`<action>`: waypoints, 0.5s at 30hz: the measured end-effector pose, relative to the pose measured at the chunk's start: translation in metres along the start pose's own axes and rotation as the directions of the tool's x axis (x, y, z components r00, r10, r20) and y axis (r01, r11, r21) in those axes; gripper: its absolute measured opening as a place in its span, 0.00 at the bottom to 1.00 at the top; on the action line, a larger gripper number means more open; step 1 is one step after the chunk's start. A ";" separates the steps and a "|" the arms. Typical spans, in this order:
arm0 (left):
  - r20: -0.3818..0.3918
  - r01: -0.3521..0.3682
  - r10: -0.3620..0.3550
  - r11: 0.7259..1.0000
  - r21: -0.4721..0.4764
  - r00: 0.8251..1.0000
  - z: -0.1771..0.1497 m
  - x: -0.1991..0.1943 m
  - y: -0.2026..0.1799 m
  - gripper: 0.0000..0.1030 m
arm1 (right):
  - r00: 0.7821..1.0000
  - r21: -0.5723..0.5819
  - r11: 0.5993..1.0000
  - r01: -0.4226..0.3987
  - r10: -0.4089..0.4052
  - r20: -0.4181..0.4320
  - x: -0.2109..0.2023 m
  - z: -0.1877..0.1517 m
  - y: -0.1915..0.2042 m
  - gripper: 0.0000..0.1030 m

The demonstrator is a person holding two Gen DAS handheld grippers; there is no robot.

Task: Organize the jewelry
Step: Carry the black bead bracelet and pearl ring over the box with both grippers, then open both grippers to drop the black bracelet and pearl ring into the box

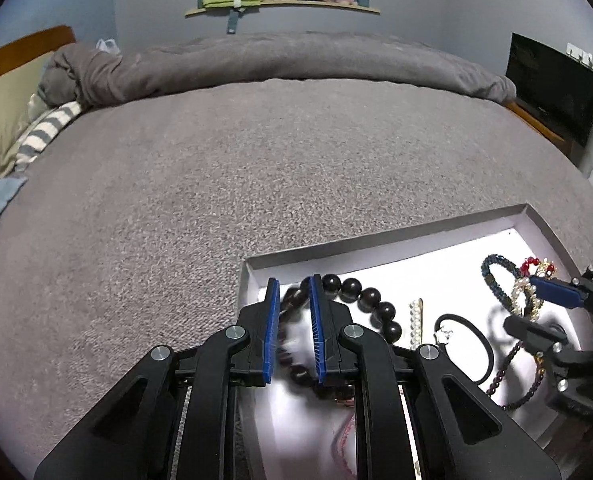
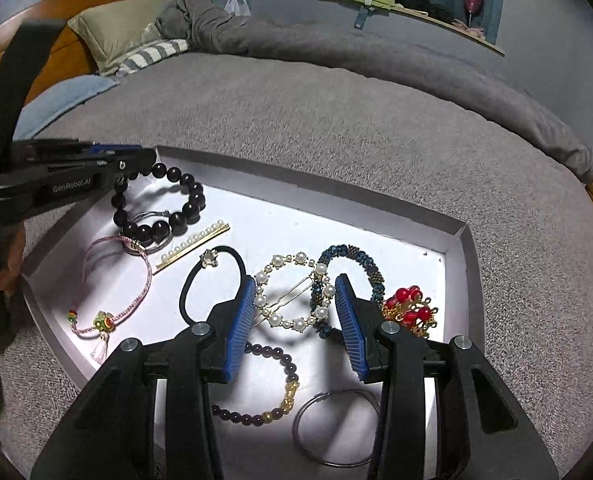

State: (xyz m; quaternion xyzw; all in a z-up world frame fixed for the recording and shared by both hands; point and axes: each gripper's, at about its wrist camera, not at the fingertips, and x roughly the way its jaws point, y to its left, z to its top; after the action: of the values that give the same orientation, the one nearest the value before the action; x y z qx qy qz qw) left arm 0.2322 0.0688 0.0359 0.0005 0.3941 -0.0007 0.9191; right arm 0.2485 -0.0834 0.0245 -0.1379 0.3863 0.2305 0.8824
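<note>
White tray (image 2: 456, 256) on grey bed (image 2: 336, 120), holding the jewelry. Left gripper (image 1: 293, 322): jaws narrowly parted astride the dark bead bracelet (image 2: 160, 204) at the tray's far-left corner; contact cannot be told. Right gripper (image 2: 296, 320): jaws spread, empty, flanking the pearl clip (image 2: 294, 292) beside a blue bracelet (image 2: 352, 256).

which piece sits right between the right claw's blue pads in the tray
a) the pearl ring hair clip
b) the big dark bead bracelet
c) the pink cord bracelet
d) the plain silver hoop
a: in the right wrist view the pearl ring hair clip lies in the gap between the right claw pads, which stand apart from it, inside the white tray.
</note>
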 end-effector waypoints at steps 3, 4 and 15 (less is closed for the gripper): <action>-0.005 -0.010 0.010 1.000 0.002 1.000 -0.001 0.001 -0.002 0.23 | 1.000 0.008 1.000 -0.005 0.005 -0.004 0.003 0.002 -0.003 0.40; -0.007 -0.015 0.015 1.000 0.001 1.000 -0.002 0.001 -0.002 0.24 | 1.000 0.012 1.000 -0.007 0.007 -0.004 0.003 0.001 -0.003 0.40; 0.074 -0.034 0.035 0.999 -0.007 0.997 0.001 -0.021 -0.007 0.79 | 0.993 0.195 0.981 -0.014 -0.009 0.118 -0.030 0.013 -0.042 0.69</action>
State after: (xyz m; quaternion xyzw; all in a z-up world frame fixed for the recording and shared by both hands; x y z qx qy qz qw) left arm 0.2185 0.0620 0.0516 0.0045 0.3598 0.0163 0.9329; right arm 0.2601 -0.1226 0.0577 -0.0363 0.3542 0.2003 0.9128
